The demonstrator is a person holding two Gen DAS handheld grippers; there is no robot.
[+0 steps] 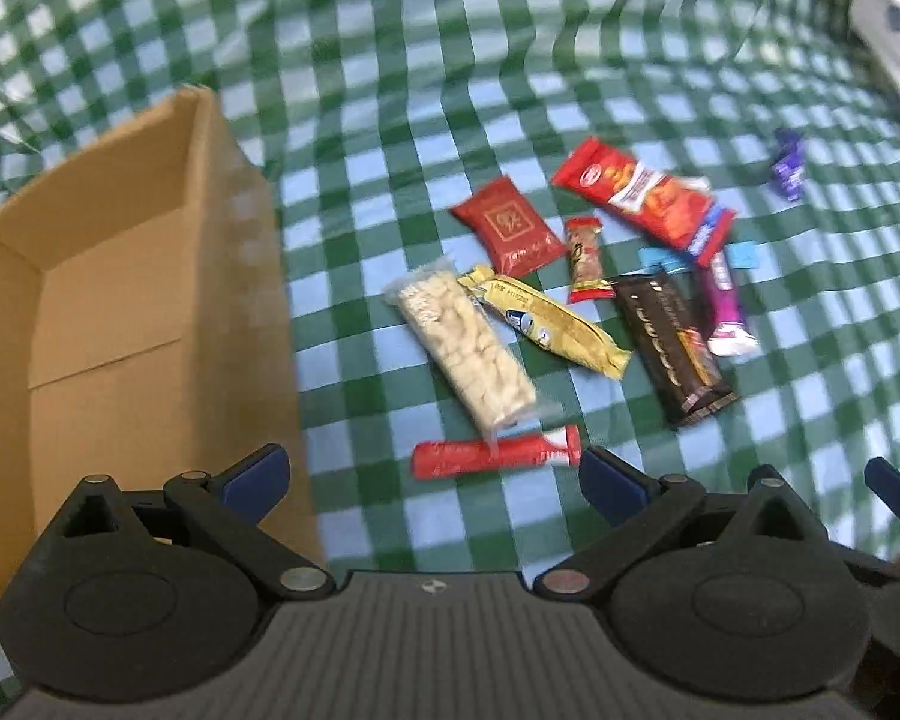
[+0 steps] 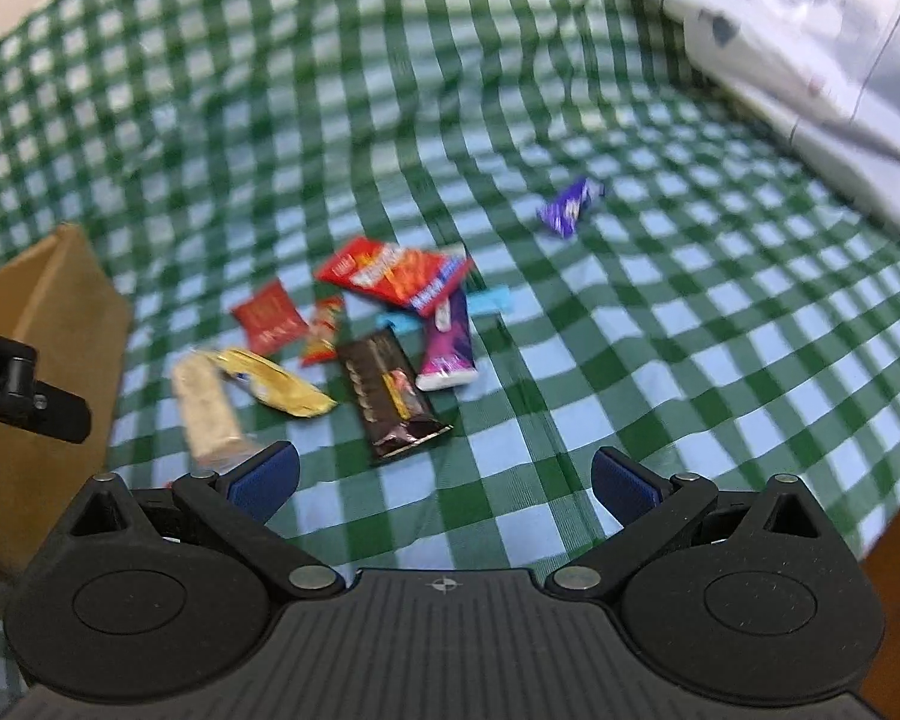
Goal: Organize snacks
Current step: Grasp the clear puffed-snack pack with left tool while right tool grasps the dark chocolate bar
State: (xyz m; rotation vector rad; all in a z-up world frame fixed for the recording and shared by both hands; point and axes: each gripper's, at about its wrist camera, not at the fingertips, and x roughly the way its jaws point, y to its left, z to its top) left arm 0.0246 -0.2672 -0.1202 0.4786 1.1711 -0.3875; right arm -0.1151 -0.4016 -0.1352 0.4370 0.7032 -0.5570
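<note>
- Nearest, the left gripper (image 1: 431, 474) hangs spread wide and empty over a red stick pack (image 1: 498, 456) — likely lined up for a first pick. The right gripper (image 2: 444, 480) is likewise splayed, holding nothing.
- Beside the left gripper stands an open cardboard box (image 1: 120, 300), seemingly empty — presumably where the snacks go.
- Farther out, the snacks lie loose on the green checked cloth (image 1: 390, 90) over the desk: a clear puffed bar (image 1: 468, 348), yellow wrapper (image 1: 558, 324), dark bar (image 1: 672, 348), red packets.
- Farthest, a purple candy (image 2: 570, 207) sits well apart.
- Labels are too blurred to read.
</note>
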